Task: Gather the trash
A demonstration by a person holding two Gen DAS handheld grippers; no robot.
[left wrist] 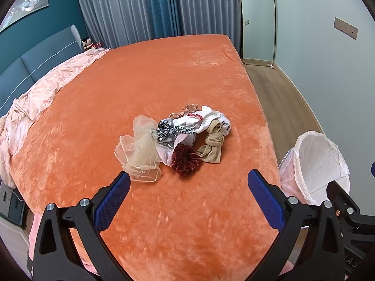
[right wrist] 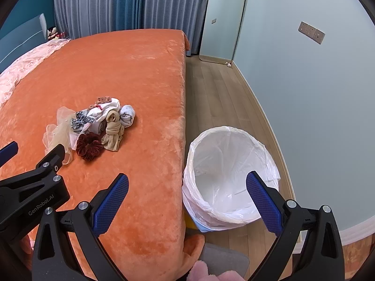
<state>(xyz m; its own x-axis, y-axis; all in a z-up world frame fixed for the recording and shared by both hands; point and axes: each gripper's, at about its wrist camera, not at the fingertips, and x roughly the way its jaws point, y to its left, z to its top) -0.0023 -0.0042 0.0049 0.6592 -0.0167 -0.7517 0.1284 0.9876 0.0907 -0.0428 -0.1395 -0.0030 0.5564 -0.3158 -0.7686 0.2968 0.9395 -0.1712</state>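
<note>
A small heap of fabric scraps lies on the orange bed cover: a dark red scrunchie, a knotted beige stocking, a leopard-print bow, sheer cream tulle and white cloth. My left gripper hangs open just short of the heap, nothing between its fingers. In the right wrist view the same heap shows the scrunchie and stocking. My right gripper is open over the bed's edge, empty. A white-lined bin stands on the floor beside the bed.
A pink quilt is bunched along the bed's left side by the blue headboard. Grey and blue curtains hang behind the bed. Wooden floor runs between bed and pale wall. The bin appears right of the bed in the left wrist view.
</note>
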